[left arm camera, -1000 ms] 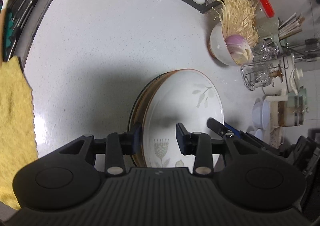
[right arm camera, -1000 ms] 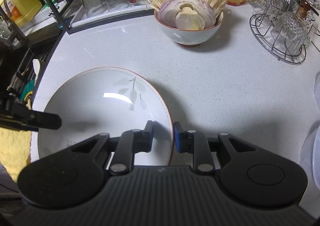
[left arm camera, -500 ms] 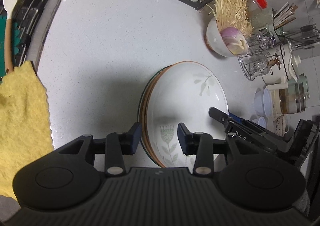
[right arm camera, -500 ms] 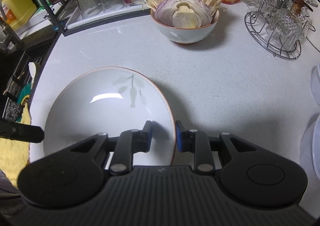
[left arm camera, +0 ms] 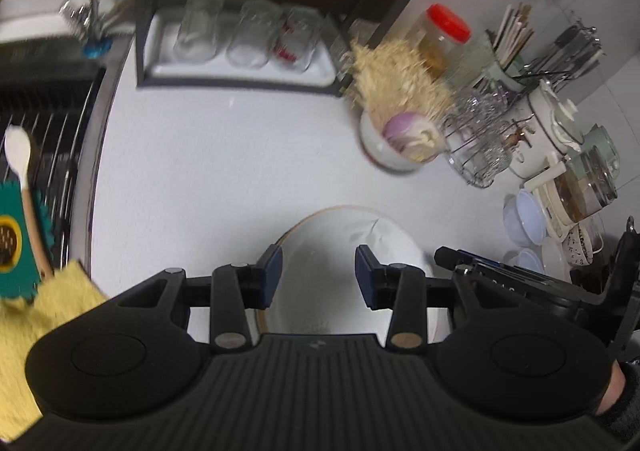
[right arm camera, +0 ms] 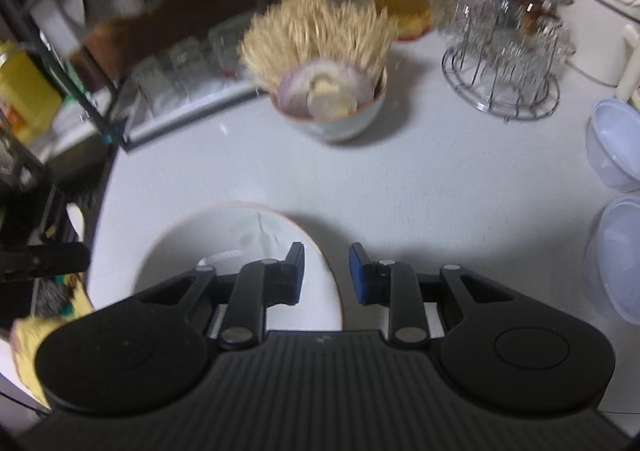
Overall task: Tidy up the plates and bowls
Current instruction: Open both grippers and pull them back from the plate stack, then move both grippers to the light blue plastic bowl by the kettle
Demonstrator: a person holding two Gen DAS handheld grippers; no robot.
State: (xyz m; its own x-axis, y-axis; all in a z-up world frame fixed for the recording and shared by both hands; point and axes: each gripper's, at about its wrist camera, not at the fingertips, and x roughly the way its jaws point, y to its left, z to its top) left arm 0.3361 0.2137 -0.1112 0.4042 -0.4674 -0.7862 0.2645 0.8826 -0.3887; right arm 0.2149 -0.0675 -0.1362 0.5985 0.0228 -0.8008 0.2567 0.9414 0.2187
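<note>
Left gripper (left arm camera: 319,273): we see its jaws wide apart and holding nothing; the near part of the plate shows between them.
Right gripper (right arm camera: 325,273): we see it open too, with a narrower gap; the right rim of the plate lies in this gap, and we cannot tell if a pad touches it.
Plate (left arm camera: 344,247): white with a brown rim, it lies on the desk (left arm camera: 224,163) close in front of both grippers. We cannot tell whether more plates lie under it, because the pictures are blurred.
Bowl (right arm camera: 332,123): it stands farther back, well apart from the plate, and carries enoki mushrooms (right arm camera: 316,35) and half an onion (right arm camera: 320,85).
Open room: we see bare desk between plate and bowl, and also left of the plate up to the curved desk edge beside the sink (left arm camera: 44,123).
Right side: a wire glass rack (right arm camera: 504,79) and plastic bowls (right arm camera: 616,147) stand near the right edge.
Left edge: a yellow cloth (left arm camera: 28,335) hangs there.
</note>
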